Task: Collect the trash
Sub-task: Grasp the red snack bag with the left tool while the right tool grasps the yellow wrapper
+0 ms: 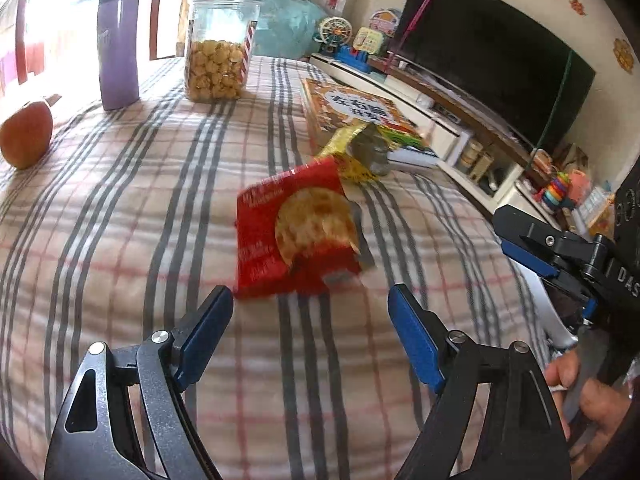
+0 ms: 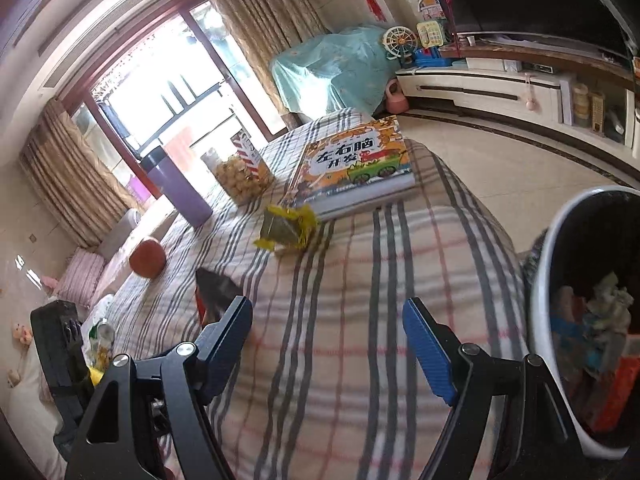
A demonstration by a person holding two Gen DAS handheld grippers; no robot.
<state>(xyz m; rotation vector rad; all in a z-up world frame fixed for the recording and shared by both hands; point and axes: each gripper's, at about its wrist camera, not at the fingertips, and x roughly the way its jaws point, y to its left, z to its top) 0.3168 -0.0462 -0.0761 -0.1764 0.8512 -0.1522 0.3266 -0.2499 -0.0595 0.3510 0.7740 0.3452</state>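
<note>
Red foil catches the eye first: a red wrapper (image 1: pixel 296 236) with a round cracker printed on it lies flat on the checked cloth (image 1: pixel 120 240), just ahead of the left gripper (image 1: pixel 310 312). That gripper's blue-padded jaws stand wide apart with nothing between them; the wrapper's near edge sits a little beyond the fingertips, not touching them. In the right wrist view only a dark corner of this wrapper (image 2: pixel 216 292) shows, behind the left finger of the right gripper (image 2: pixel 326 322).

A second piece of trash, a crumpled yellow wrapper (image 2: pixel 288 226) with its silver lining showing, rests farther off, right against the near edge of a picture book (image 2: pixel 356 164) that lies flat on the cloth. The right gripper's jaws are likewise spread wide and empty above bare cloth, well short of the yellow wrapper.

To the right of that gripper stands a white bin (image 2: pixel 544 280) with a dark inside, beside the cloth-covered surface; mixed scraps already lie in it.

Farther back on the cloth stand a clear jar (image 1: pixel 218 48) of round yellow snacks, a purple flask (image 1: pixel 118 44) upright beside it, and a red apple (image 1: pixel 26 134) near the left edge. A hand (image 1: pixel 588 400) grips the other gripper's handle at the lower right of the left wrist view.
</note>
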